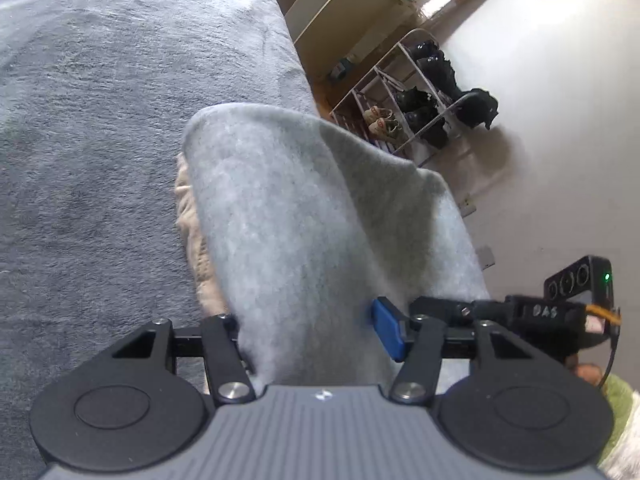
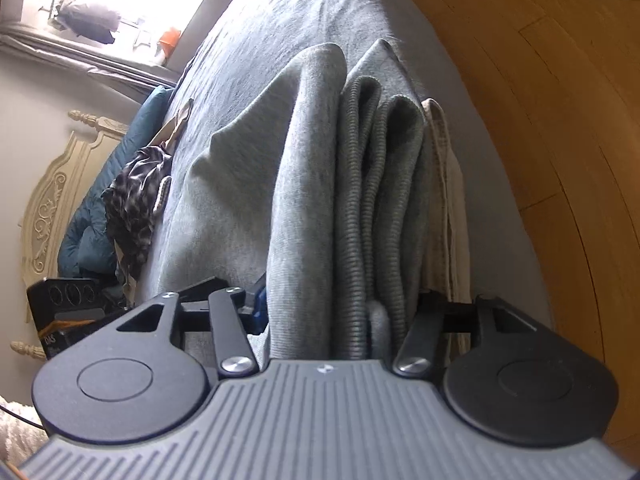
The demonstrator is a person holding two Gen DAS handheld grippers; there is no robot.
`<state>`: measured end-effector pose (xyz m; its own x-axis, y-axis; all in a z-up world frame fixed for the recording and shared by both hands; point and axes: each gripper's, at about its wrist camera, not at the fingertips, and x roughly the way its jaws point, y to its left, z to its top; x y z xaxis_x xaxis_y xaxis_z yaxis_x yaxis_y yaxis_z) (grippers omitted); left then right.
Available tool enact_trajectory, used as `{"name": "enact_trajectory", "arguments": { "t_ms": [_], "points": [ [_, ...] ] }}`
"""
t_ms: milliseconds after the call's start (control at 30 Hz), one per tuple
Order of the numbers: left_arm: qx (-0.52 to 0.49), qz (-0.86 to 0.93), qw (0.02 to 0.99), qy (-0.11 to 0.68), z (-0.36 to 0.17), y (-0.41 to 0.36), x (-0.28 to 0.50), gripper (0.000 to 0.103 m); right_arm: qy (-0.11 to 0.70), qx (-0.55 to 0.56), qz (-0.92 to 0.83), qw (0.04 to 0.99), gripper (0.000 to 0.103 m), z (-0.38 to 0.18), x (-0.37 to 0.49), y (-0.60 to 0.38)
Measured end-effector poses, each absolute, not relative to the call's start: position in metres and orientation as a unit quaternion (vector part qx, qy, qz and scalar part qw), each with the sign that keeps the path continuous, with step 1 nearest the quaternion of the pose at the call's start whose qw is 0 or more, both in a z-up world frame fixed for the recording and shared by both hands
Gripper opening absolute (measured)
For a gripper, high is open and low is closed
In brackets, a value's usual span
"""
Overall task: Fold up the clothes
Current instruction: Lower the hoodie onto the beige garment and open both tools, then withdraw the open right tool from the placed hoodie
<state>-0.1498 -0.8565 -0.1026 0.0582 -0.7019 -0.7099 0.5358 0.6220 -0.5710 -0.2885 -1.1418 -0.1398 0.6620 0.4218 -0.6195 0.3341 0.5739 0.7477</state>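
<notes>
A folded grey sweatshirt (image 1: 288,216) lies along the edge of a bed covered by a grey blanket (image 1: 100,120), on top of a beige garment (image 1: 198,256). My left gripper (image 1: 312,324) grips the near end of the sweatshirt, its blue pad (image 1: 390,332) pressed into the cloth. In the right wrist view the same sweatshirt (image 2: 304,184) shows as a stack of layers with ribbed hems (image 2: 356,200), and the beige garment (image 2: 444,184) lies beside it. My right gripper (image 2: 344,308) stands open around that stack, its blue pad (image 2: 261,308) next to the cloth. The right finger is partly hidden.
The bed's edge runs beside a wooden floor (image 2: 540,120). A white shoe rack (image 1: 408,104) with dark shoes and a pale cabinet (image 1: 340,0) stand by the wall. A patterned cloth (image 2: 136,196), a teal pillow (image 2: 92,232) and a carved headboard (image 2: 48,200) are at the bed's far side.
</notes>
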Motion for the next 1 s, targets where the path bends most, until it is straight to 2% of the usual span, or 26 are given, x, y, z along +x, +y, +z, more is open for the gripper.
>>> {"name": "enact_trajectory", "arguments": {
  "t_ms": [167, 400, 467, 533, 633, 733, 867, 1000],
  "points": [
    [-0.069, -0.417, 0.735, 0.53, -0.09, -0.841, -0.154, 0.069, 0.424, 0.45, 0.016, 0.786, 0.06, -0.132, -0.291, -1.143],
    [-0.051, -0.389, 0.785, 0.478, -0.039, -0.808, -0.16, 0.07, 0.438, 0.351, -0.055, 0.826, 0.064, -0.076, -0.312, -1.139],
    [-0.044, -0.398, 0.792, 0.46, -0.02, -0.808, -0.162, 0.07, 0.418, 0.306, -0.082, 0.852, 0.059, -0.048, -0.322, -1.132],
    [-0.04, -0.422, 0.79, 0.444, -0.007, -0.815, -0.166, 0.07, 0.396, 0.257, -0.077, 0.878, 0.048, -0.02, -0.325, -1.116],
    [-0.019, -0.464, 0.771, 0.436, -0.005, -0.833, -0.177, 0.07, 0.382, 0.177, -0.013, 0.907, 0.041, 0.005, -0.32, -1.083],
    [0.015, -0.468, 0.757, 0.457, -0.027, -0.847, -0.188, 0.067, 0.415, 0.09, 0.053, 0.904, 0.037, -0.004, -0.315, -1.051],
    [0.068, -0.469, 0.75, 0.462, -0.056, -0.856, -0.199, 0.066, 0.505, -0.045, 0.071, 0.859, 0.033, -0.06, -0.314, -1.026],
    [0.11, -0.477, 0.751, 0.443, -0.058, -0.863, -0.208, 0.072, 0.515, -0.058, 0.066, 0.853, 0.031, -0.053, -0.306, -1.026]
  ]
}}
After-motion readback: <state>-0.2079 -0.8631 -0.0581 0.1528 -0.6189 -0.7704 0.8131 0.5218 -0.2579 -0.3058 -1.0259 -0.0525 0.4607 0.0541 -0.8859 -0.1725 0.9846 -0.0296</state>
